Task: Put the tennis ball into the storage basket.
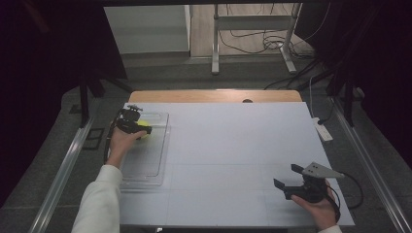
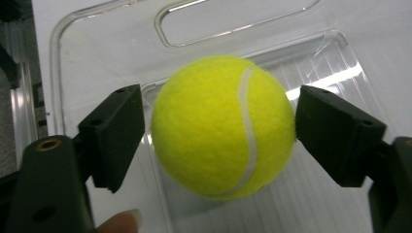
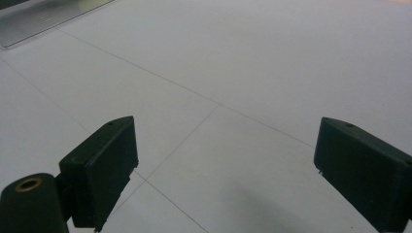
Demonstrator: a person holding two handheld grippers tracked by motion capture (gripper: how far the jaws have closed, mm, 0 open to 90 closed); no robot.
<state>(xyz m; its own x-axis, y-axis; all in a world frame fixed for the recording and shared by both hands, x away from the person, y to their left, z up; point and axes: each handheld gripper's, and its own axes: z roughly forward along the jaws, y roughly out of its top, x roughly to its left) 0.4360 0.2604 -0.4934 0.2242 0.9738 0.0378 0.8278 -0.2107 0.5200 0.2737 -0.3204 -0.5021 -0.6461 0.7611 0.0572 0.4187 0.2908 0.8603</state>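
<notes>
Ball release over the clear tray, left side of the surface.

Tennis ball (image 2: pixel 223 127), yellow-green with a white seam, sits between the jaws of the left tongs (image 2: pixel 219 131) above the floor of the clear plastic tray (image 2: pixel 97 58). The jaws stand released: a narrow gap shows between the left pad and the ball, and the right pad lies at the ball's edge without visible pressure. In the high view the left tongs (image 1: pixel 141 127) hover over the far end of the tray (image 1: pixel 145 165), which lies along the left edge of the white surface (image 1: pixel 233 145). The right tongs (image 1: pixel 287 175) are well apart from the tray, near the right front corner of the surface, jaws spread wide with nothing between them; in the right gripper view the right tongs (image 3: pixel 223 170) face bare surface (image 3: pixel 243 73).
</notes>
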